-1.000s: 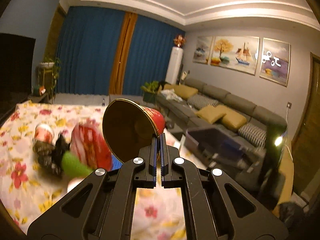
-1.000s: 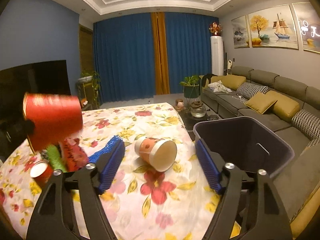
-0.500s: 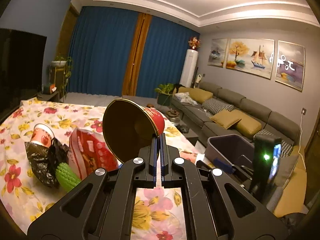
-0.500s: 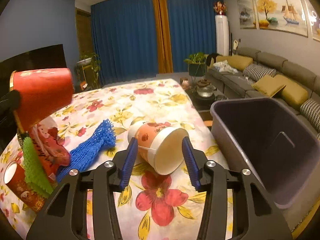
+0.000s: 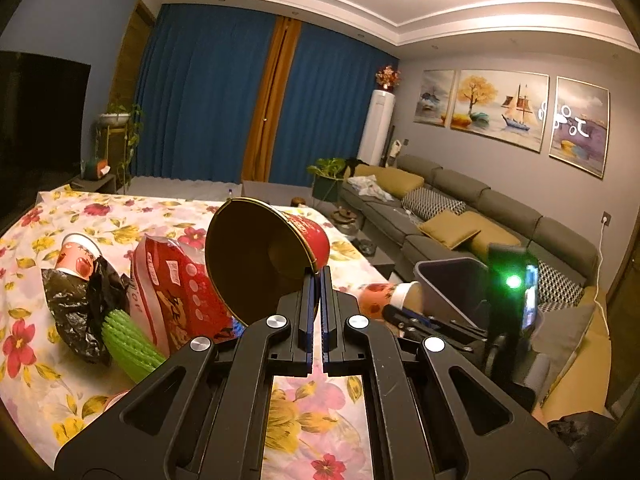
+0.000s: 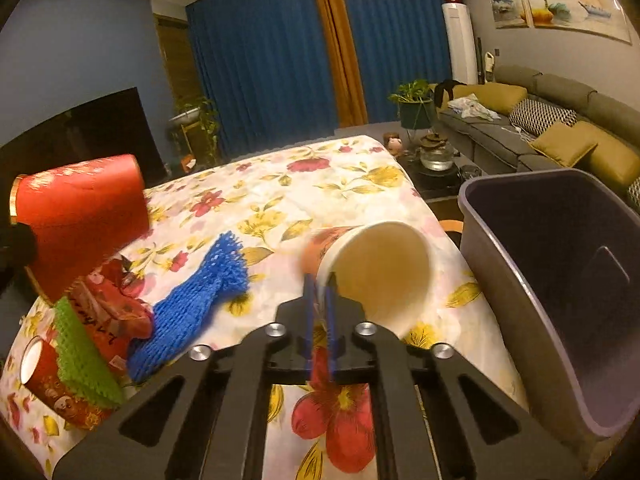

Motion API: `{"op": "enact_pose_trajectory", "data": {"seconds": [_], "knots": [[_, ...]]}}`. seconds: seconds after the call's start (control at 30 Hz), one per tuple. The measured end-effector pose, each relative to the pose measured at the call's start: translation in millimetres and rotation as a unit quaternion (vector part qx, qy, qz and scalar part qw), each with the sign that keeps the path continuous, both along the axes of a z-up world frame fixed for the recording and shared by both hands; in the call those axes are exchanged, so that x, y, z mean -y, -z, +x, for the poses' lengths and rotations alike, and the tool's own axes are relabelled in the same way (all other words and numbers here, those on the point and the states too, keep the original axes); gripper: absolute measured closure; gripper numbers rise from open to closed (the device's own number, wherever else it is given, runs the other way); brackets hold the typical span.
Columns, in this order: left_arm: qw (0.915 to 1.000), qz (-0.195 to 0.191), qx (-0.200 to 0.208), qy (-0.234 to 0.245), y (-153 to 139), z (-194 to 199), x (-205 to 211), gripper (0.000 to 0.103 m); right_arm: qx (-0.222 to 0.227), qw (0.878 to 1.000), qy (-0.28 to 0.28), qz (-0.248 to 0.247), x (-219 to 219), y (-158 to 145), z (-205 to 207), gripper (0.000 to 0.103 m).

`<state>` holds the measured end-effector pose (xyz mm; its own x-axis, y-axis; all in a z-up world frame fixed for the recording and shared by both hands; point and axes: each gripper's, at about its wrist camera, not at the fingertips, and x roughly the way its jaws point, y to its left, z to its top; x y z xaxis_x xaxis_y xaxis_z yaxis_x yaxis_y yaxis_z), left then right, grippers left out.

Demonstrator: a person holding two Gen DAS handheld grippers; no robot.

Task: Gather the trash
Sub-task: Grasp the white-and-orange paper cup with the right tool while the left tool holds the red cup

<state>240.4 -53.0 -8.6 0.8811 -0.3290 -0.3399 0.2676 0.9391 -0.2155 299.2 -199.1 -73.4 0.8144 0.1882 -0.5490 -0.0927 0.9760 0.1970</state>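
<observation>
My left gripper (image 5: 317, 280) is shut on the rim of a red paper cup (image 5: 264, 258) and holds it tilted above the floral table; the cup also shows in the right wrist view (image 6: 80, 216). My right gripper (image 6: 320, 286) is shut on the rim of an orange-and-white paper cup (image 6: 376, 268), which lies on its side near the table's right edge and also shows in the left wrist view (image 5: 384, 296). A grey bin (image 6: 560, 280) stands just right of the table, open side toward me.
On the floral tablecloth (image 6: 320, 176) lie a blue foam net (image 6: 192, 308), a red snack bag (image 5: 176, 288), a green foam net (image 5: 128, 344), a black bag (image 5: 80, 304) and another small cup (image 5: 78, 256). A sofa (image 5: 460, 216) stands at the right.
My right gripper has moved forward and closed on the rim of the orange-and-white cup. My left gripper still holds the red cup, shifted slightly.
</observation>
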Motion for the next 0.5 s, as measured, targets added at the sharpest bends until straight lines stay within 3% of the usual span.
{"op": "enact_pose_trajectory", "data": {"seconds": [0.5], "knots": [[0.9996, 0.005, -0.003, 0.028, 6.5, 1.4, 13.2, 0.101, 0.069, 0.997, 0.016, -0.016, 19.0, -41.4, -58.6, 0.099]]}}
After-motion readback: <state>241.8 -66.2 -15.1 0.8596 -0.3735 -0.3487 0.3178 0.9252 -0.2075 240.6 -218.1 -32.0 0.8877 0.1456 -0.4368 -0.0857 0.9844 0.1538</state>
